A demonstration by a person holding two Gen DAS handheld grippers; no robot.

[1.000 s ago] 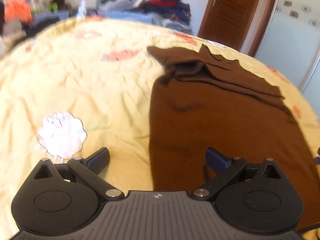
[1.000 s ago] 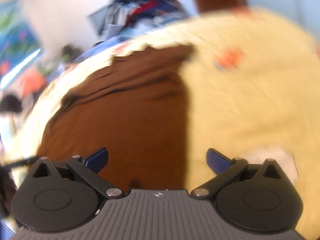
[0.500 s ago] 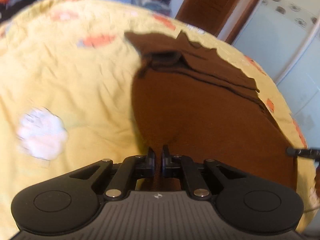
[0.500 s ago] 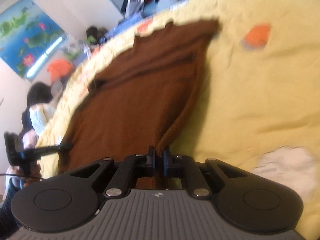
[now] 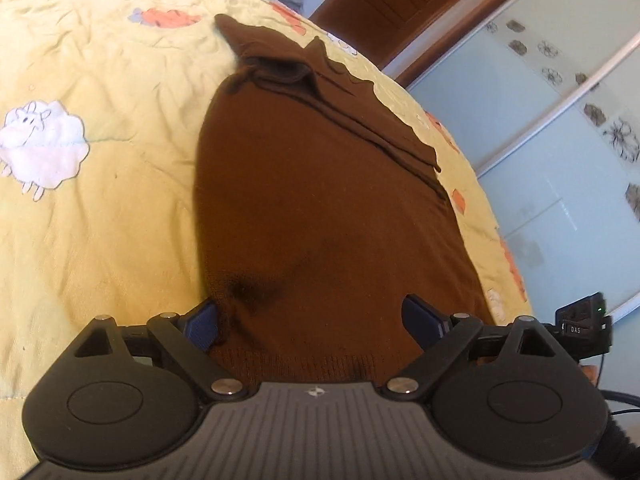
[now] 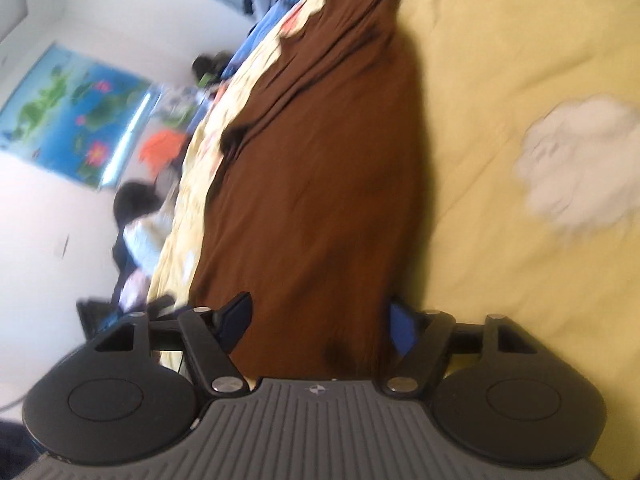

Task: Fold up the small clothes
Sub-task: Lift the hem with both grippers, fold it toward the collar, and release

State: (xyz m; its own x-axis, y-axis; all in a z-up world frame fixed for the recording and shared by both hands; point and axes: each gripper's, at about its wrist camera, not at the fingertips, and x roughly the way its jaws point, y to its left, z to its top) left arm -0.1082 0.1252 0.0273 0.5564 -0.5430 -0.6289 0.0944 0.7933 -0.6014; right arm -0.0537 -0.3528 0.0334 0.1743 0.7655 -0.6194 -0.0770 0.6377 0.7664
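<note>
Left claw and right claw are both opening, hem of the brown sweater loose between them on the yellow bedspread. Re-pinch both hem corners squarely, then lift evenly.

The brown garment is a matt, fine-ribbed knit. Under it the yellow bedspread is soft, crinkled quilted cotton. Both grippers look matt black plastic with shiny metal rivets.

Bright daylight; left view sharp, right view motion-blurred; fisheye edges bent.
</note>
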